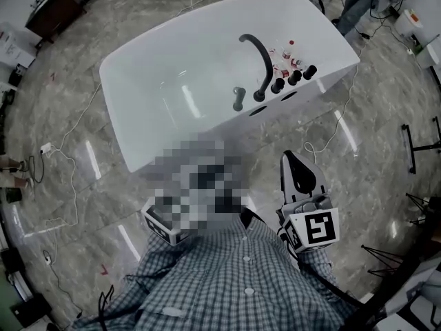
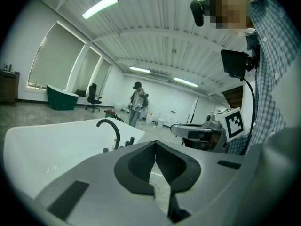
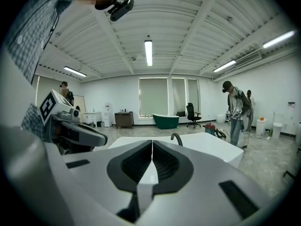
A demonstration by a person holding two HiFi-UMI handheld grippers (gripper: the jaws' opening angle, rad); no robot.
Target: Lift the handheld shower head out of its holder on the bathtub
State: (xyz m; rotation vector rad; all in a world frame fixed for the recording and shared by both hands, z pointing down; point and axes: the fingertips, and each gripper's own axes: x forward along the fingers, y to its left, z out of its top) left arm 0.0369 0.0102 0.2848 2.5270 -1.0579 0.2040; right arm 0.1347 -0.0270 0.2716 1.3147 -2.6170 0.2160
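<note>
Head view, bathtub (image 1: 160, 74) rim ahead, floor (image 1: 358, 126) around

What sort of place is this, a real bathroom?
Probably a lab hall, not a bathroom: white tub freestanding on the floor, green tub and office chair beyond.

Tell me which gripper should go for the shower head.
Probably right: the right gripper reaches out toward the tub rim where the shower head stands; the left gripper sits back near the shirt. Both are shut, empty.

L gripper (image 1: 160, 223) mostly hidden, tub fittings (image 1: 293, 76) too small to ID
</note>
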